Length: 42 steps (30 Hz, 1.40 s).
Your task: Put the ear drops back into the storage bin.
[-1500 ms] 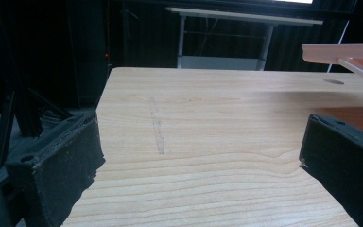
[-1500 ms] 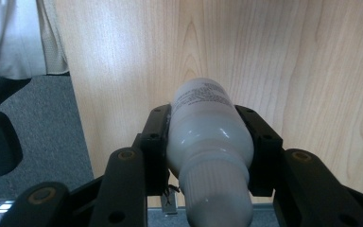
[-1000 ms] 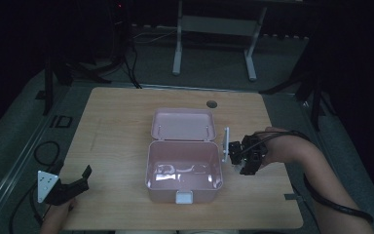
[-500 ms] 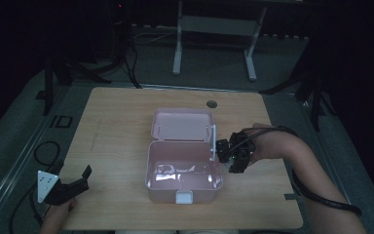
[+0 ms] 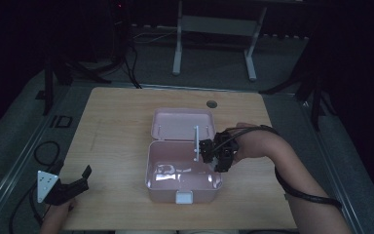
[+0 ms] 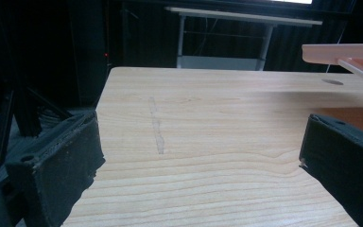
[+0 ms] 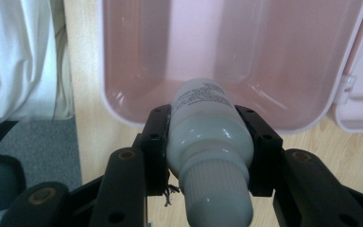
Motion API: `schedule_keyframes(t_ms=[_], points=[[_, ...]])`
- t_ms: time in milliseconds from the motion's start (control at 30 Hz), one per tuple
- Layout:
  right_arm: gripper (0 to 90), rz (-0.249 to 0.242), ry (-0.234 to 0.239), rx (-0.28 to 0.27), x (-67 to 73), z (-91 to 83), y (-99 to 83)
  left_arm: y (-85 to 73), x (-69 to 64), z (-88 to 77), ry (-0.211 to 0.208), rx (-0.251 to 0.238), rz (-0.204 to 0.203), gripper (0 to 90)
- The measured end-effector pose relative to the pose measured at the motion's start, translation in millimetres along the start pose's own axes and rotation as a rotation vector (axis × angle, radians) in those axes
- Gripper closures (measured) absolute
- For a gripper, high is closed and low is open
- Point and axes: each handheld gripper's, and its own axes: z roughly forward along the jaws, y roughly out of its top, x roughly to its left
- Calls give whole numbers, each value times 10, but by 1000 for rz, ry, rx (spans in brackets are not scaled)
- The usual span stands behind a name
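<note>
Right gripper (image 7: pixel 208 156) clamps a white bottle (image 7: pixel 208 127) over the pink box (image 5: pixel 182 187) (left gripper (image 5: pixel 73 183), at seven o'clock, gapes empty); released tilted, it could clip the rim.

A light wooden table (image 5: pixel 117 126) fills the middle of the high view, its grain running side to side, with a small round dark hole (image 5: pixel 212 104) near its far edge and a faint dark streak (image 6: pixel 157 127) on its left half. Grey carpeted floor (image 5: pixel 214 53) surrounds it, paler at the top centre of the frame. A white metal frame stand (image 5: pixel 213 24) with two legs sits on the floor at the top centre. Dark stands and trailing black cables (image 5: pixel 126 58) occupy the upper left. The room beyond is dim, nearly black at the upper corners, and light falls mostly on the table
</note>
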Motion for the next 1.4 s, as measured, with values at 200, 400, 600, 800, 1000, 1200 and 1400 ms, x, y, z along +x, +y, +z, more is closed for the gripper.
schedule_keyframes(t_ms=[200, 400, 600, 800, 1000, 1200, 1400], points=[[596, 7, -2, 15, -39, 119, 65, 0, -2, 0, 0, -1, 2, 4], [595, -1, 1, 21, -41, 232, 142, 0, -2, 0, 0, -1, 2, 4], [596, 12, 10, 22, -71, 381, 203, -1, -2, -1, 0, -1, 3, 4], [595, 15, 19, 32, -94, 504, 238, -1, -2, 0, 0, -1, 2, 4], [596, 23, 31, 48, -105, 672, 316, -1, -1, 0, 1, -1, 2, 4], [596, 17, 54, 68, -102, 832, 373, 0, 0, 0, 0, 0, 2, 4], [596, 12, 78, 80, -93, 946, 399, 0, -1, 0, 0, -1, 2, 4]])
